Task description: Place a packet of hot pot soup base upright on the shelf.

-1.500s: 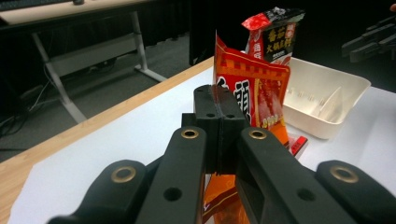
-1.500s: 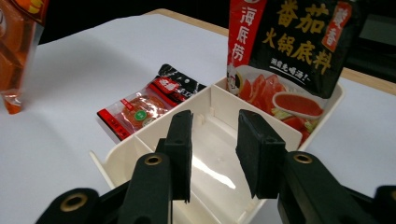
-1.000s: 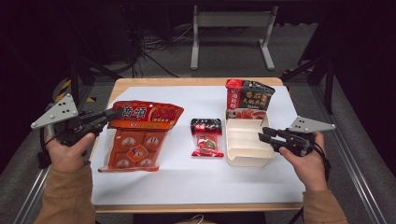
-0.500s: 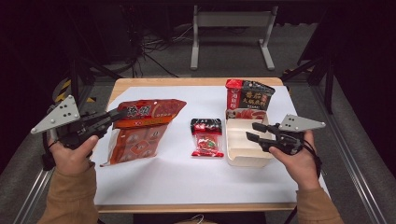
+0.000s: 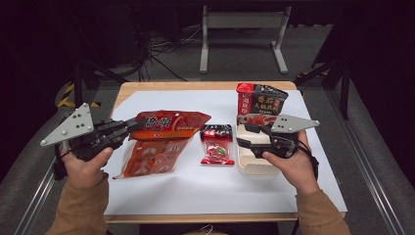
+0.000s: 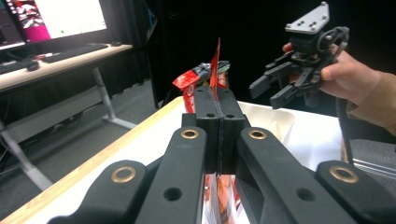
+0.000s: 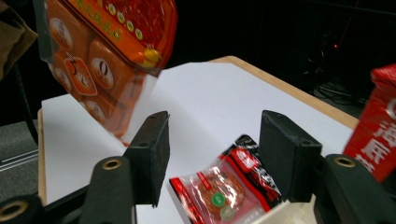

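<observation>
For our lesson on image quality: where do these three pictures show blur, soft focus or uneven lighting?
High view: the white sheet-covered table is brightly lit, the surroundings nearly black. Left gripper view: the black fingers look sharp, the distant bright monitor soft. Right gripper view: the raised large orange snack bag is blurred, as is the red carton at the edge.

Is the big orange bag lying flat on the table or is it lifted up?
Lifted up. The left hand-held gripper is shut on the orange bag at its top edge, and the bag hangs in the air.
</observation>
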Available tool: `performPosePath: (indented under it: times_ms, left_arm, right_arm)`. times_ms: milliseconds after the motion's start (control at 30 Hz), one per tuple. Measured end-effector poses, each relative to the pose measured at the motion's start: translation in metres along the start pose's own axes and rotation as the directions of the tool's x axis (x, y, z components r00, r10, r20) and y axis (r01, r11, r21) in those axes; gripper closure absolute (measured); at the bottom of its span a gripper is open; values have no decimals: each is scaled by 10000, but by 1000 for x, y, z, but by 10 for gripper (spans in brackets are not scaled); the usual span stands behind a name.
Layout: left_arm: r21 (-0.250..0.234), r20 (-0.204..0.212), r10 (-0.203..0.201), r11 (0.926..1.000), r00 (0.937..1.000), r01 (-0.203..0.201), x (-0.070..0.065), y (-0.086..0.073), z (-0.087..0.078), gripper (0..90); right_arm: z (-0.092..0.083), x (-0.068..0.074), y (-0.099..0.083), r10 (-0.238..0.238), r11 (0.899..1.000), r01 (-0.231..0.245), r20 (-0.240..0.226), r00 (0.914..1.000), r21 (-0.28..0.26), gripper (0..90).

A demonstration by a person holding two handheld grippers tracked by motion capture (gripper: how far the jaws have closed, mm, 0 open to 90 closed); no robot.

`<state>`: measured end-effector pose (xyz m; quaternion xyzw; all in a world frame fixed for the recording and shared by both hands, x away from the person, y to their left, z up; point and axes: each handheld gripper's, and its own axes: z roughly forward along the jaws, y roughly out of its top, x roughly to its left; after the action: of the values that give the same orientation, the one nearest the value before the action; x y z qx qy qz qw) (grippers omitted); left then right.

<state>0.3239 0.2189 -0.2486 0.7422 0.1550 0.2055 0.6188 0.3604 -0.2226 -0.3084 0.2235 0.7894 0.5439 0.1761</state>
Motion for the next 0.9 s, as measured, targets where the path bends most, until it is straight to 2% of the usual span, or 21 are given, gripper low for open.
performPosePath:
  times_ms: [167,233,433,500,700,900]
  left_arm:
    - [-7,215,21,10000,9998,-21,-5,1,6,900]
    - [-32,547,-115,9999,9984,117,-6,2,9,900]
    - [-35,1005,-121,9999,9949,125,-12,1,19,900]
    - [-31,1043,-91,10000,9945,95,-14,1,22,900]
    - [-53,1234,36,10000,9924,-29,-19,1,29,900]
    - [-169,1413,86,9998,9899,-63,-22,0,34,900]
  right_arm:
    - [9,5,9,-138,9996,130,-289,9995,-252,415]
    - [14,8,13,-243,9990,227,-439,9987,-385,405]
    - [25,16,18,-446,9975,393,-923,9947,-590,399]
    - [28,19,19,-652,9964,592,-1003,9928,-613,394]
    - [35,24,21,-736,9959,662,-1282,9890,-610,395]
    - [42,29,22,-964,9941,867,-1650,9816,-648,414]
